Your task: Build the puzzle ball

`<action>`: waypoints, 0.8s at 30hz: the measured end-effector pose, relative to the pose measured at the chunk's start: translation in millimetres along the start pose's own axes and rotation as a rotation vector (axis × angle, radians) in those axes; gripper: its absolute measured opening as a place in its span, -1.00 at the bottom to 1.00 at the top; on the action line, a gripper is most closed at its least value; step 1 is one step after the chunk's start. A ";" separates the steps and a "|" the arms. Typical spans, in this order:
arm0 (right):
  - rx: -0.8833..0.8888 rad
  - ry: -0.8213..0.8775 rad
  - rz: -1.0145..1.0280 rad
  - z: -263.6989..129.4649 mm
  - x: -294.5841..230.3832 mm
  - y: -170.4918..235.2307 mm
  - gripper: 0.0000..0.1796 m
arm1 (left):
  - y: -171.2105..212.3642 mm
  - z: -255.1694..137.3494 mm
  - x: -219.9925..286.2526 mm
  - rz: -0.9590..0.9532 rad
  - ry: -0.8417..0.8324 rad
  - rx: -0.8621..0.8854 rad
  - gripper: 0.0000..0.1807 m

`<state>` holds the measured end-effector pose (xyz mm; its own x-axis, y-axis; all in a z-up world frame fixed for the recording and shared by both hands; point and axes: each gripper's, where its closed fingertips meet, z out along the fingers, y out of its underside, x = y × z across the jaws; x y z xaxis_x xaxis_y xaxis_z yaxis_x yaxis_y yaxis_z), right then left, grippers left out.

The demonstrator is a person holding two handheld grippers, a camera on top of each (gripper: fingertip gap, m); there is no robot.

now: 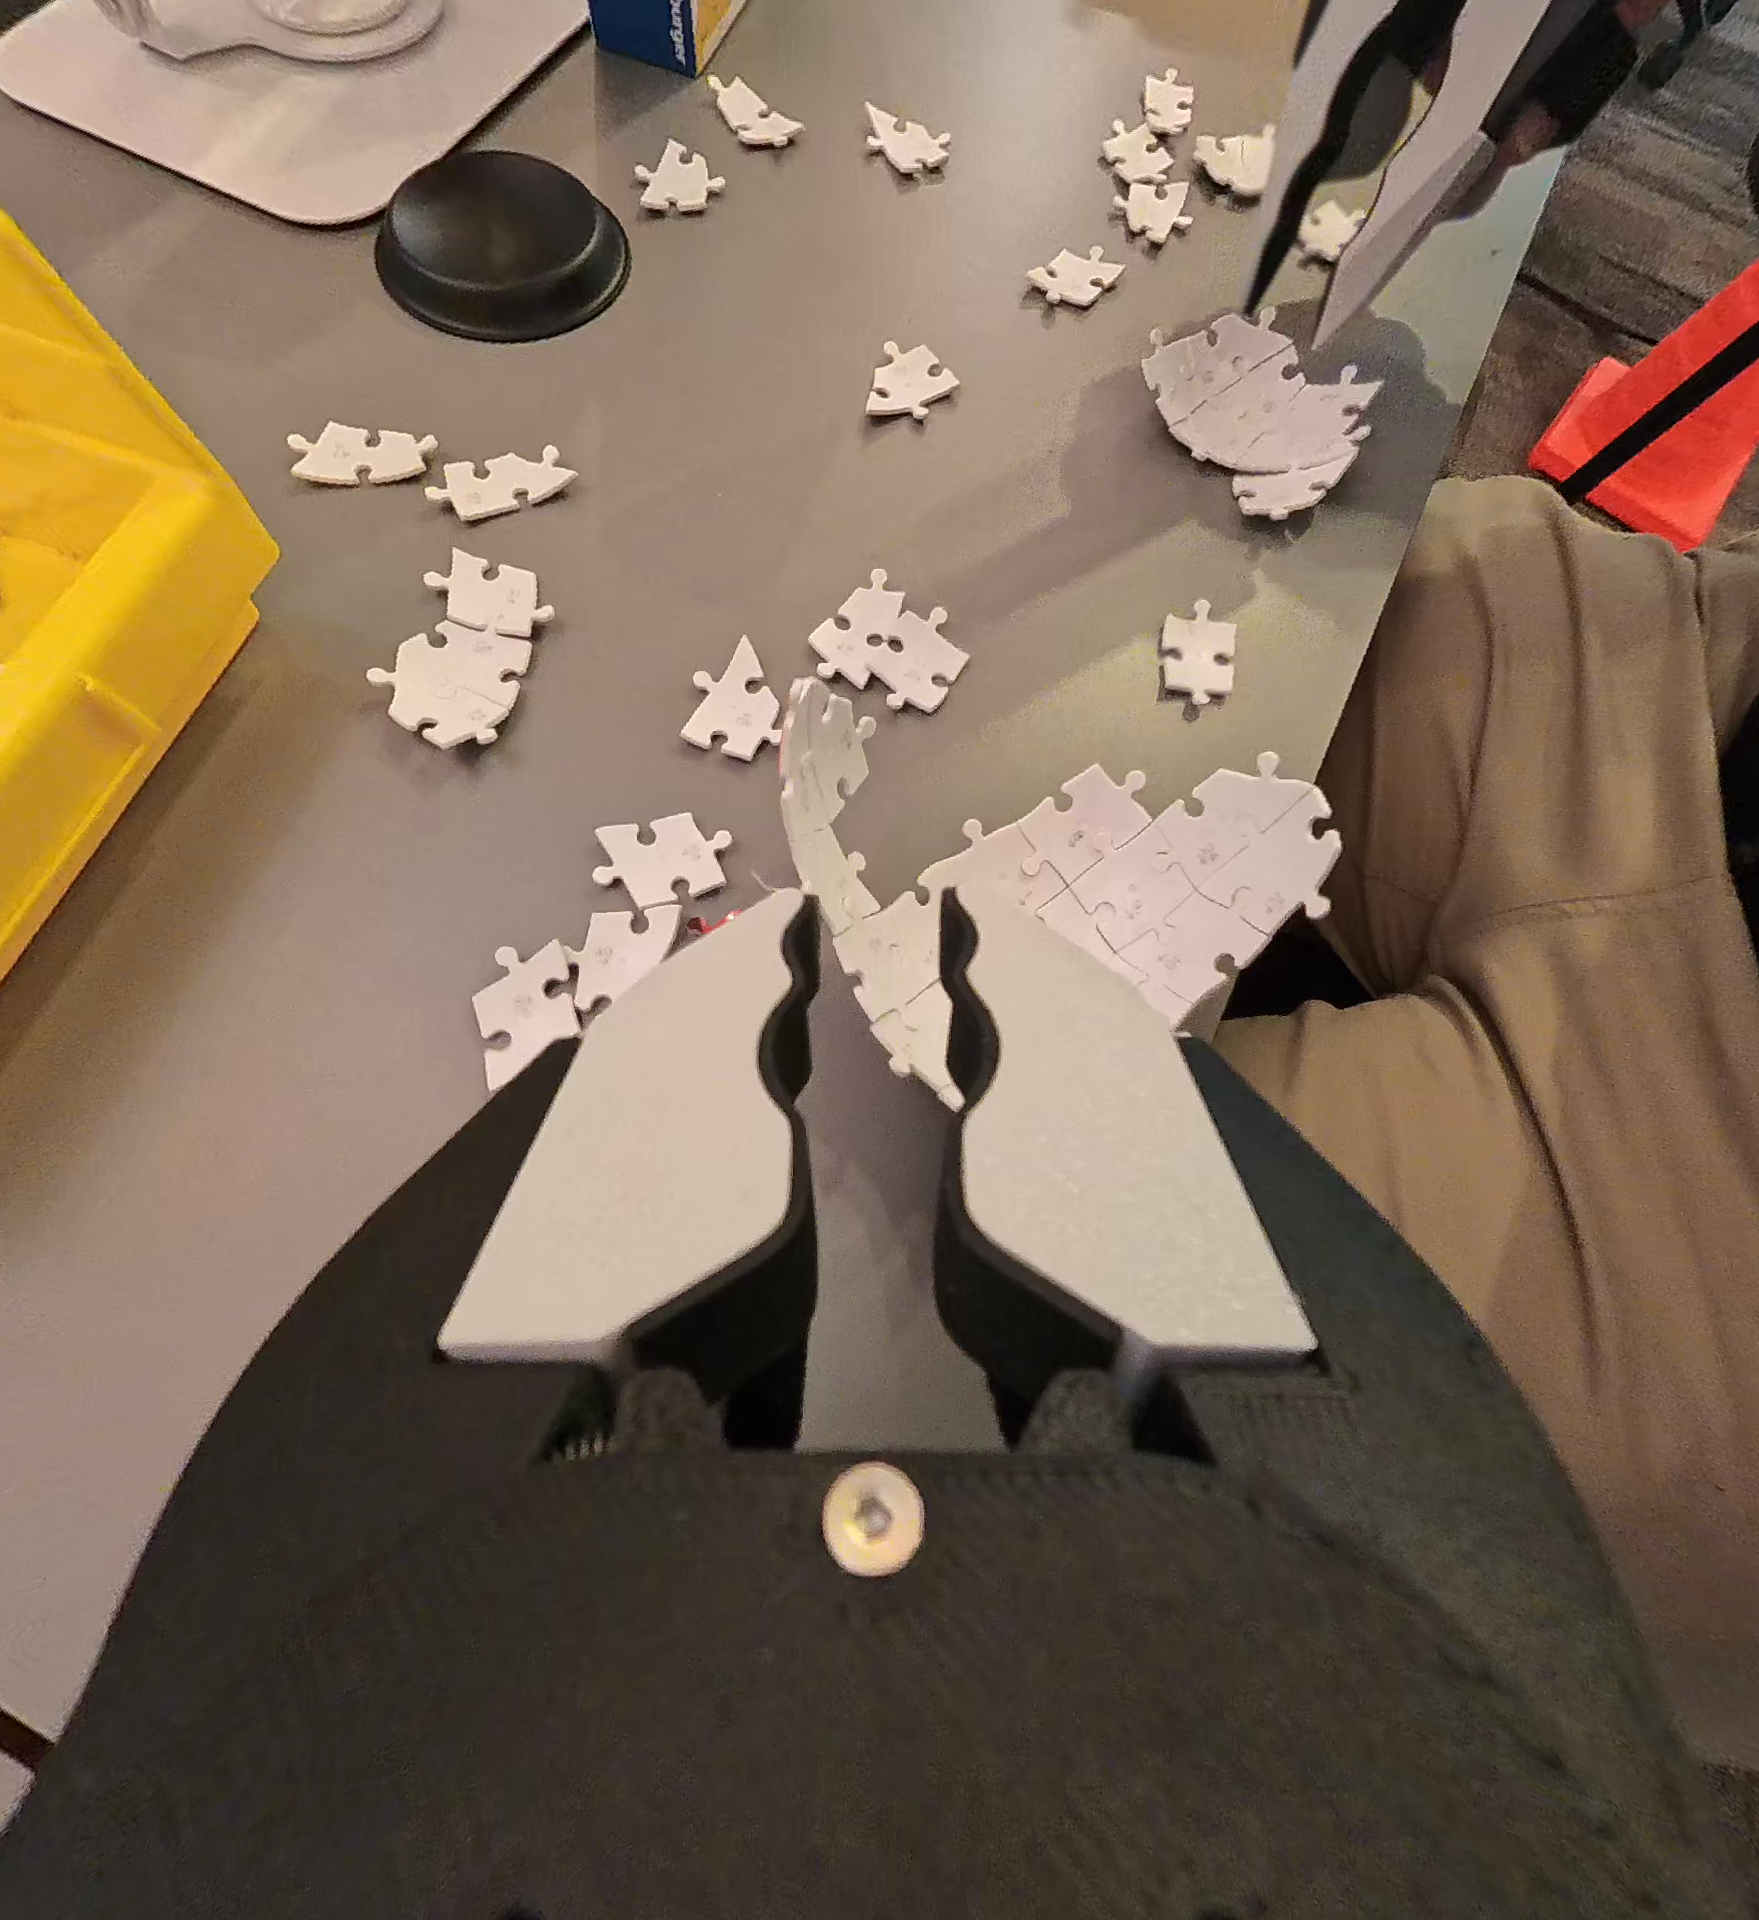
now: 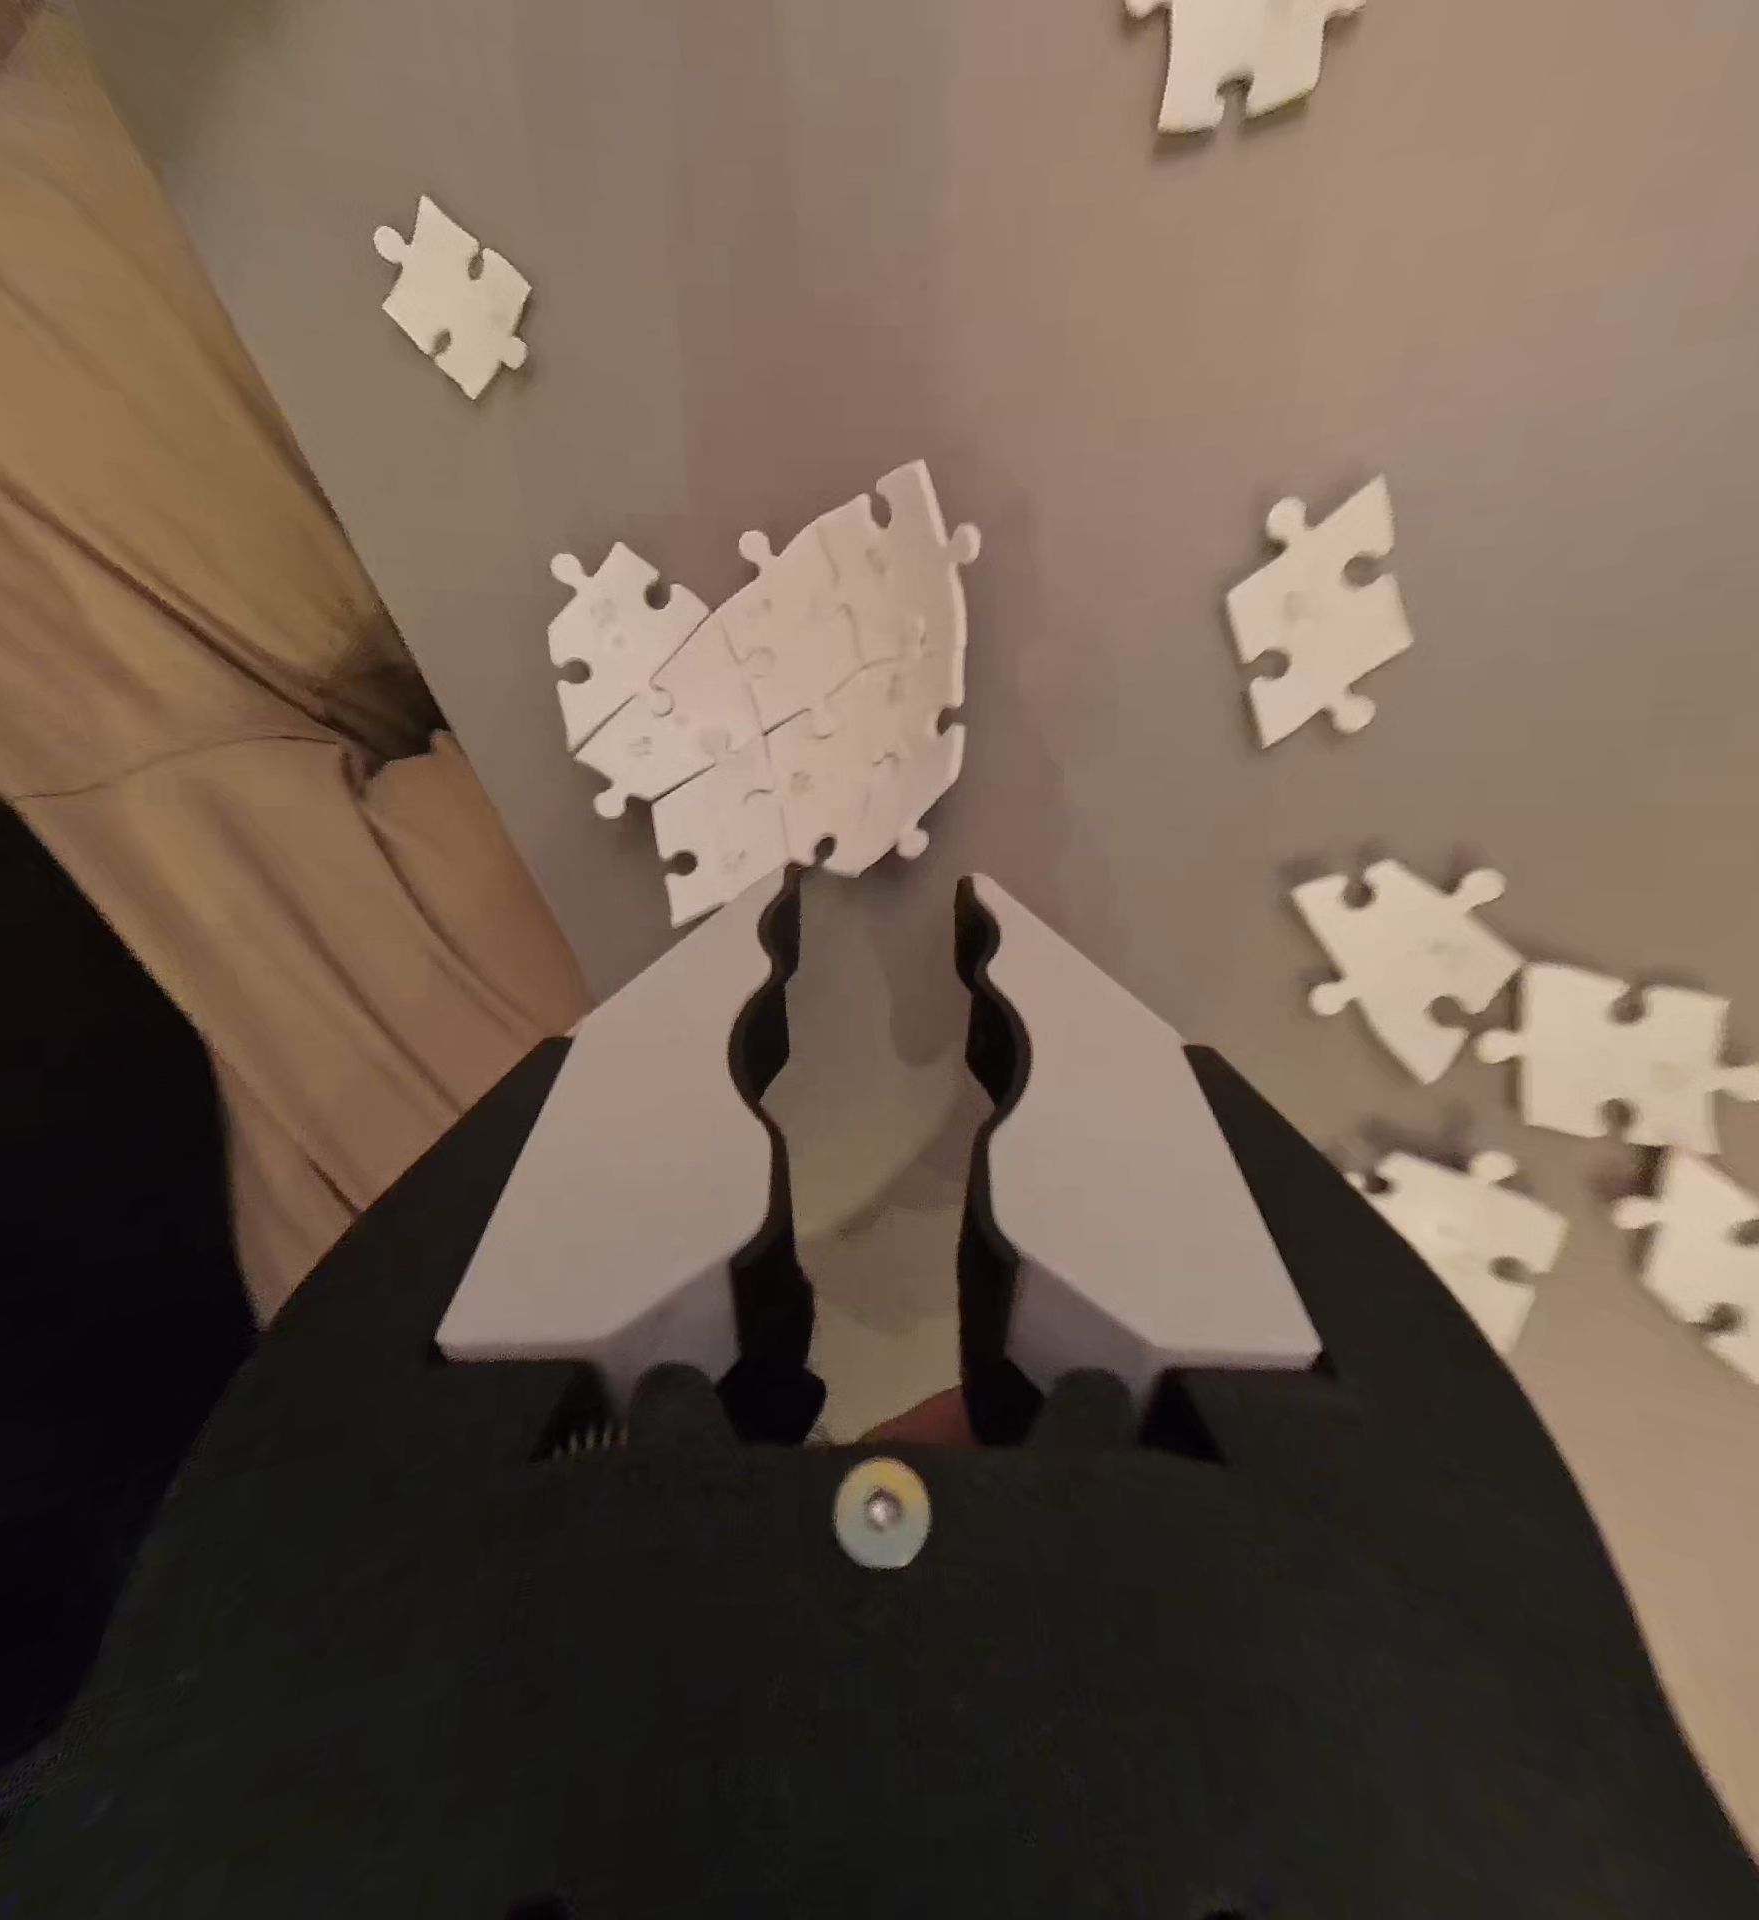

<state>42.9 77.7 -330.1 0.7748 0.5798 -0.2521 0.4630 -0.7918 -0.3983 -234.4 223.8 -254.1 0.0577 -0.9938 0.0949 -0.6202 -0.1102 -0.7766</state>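
My left fingers (image 1: 877,914) pinch a curved strip (image 1: 833,831) of joined white pieces above the grey worktop (image 1: 750,499), my right fingers (image 2: 880,883) spread empty over a shell section (image 2: 781,696); both seem light, brittle at seams, best gripped by edges.

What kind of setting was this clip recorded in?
Probably an indoor work desk or office table used for a tabletop task. White puzzle pieces lie scattered over a grey table, a yellow parts bin stands at its left, and a seated person's tan trouser leg is alongside.

Both wrist views look down, close, at table (image 1: 231,935).
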 end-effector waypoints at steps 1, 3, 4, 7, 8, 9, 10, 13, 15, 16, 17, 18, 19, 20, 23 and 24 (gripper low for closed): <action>0.021 -0.032 0.038 0.4 -3.5 1.7 -0.70 | 0.6 -0.6 0.1 -0.003 0.001 0.003 -0.76; 0.078 -0.103 0.115 0.7 -10.3 -0.9 -0.73 | 2.1 -0.4 -0.1 -0.008 0.002 0.006 -0.76; 0.096 -0.135 0.144 1.3 -13.4 -2.2 -0.75 | 2.9 0.2 -0.4 -0.012 0.003 0.005 -0.76; 0.125 -0.194 0.206 7.8 -18.8 -5.5 -0.80 | 5.1 3.0 -0.1 -0.018 0.010 0.000 -0.76; 0.140 -0.215 0.228 9.4 -19.3 -7.8 -0.84 | 5.7 4.0 0.2 -0.018 0.012 -0.003 -0.76; 0.161 -0.227 0.253 10.3 -17.8 -10.9 -0.89 | 6.1 4.8 0.4 -0.017 0.013 -0.005 -0.76; 0.179 -0.236 0.275 11.3 -15.5 -13.9 -0.93 | 6.0 5.5 0.8 -0.017 0.015 -0.003 -0.76; 0.200 -0.267 0.299 15.5 -15.1 -19.8 -0.98 | 7.1 7.2 1.3 -0.019 0.020 -0.005 -0.76; 0.214 -0.276 0.311 17.1 -13.4 -24.1 -0.98 | 9.0 7.9 0.9 -0.022 0.020 -0.009 -0.76; 0.220 -0.284 0.316 17.9 -13.4 -26.5 -0.99 | 9.8 8.1 0.7 -0.023 0.020 -0.009 -0.76; 0.224 -0.288 0.316 19.3 -13.5 -28.7 -0.99 | 10.2 8.0 0.7 -0.025 0.022 -0.007 -0.76; 0.224 -0.291 0.311 20.9 -14.1 -30.4 -0.99 | 10.6 7.9 0.7 -0.027 0.022 -0.006 -0.76; 0.225 -0.300 0.307 22.1 -15.4 -32.3 -0.99 | 11.4 7.7 0.3 -0.027 0.020 -0.006 -0.76; 0.226 -0.308 0.307 23.3 -16.3 -34.5 -0.99 | 12.1 7.6 0.1 -0.028 0.020 -0.006 -0.76; 0.215 -0.311 0.307 27.5 -17.2 -38.4 -0.83 | 13.8 6.9 -0.4 -0.033 0.019 -0.004 -0.76; 0.221 -0.321 0.307 27.6 -19.3 -41.1 -0.78 | 14.2 6.6 -0.5 -0.033 0.018 -0.004 -0.76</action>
<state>-3.0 104.3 -333.2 0.6731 0.3838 -0.6322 0.1051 -0.8958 -0.4319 -238.0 222.7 -269.3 0.0641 -0.9892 0.1319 -0.6213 -0.1430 -0.7704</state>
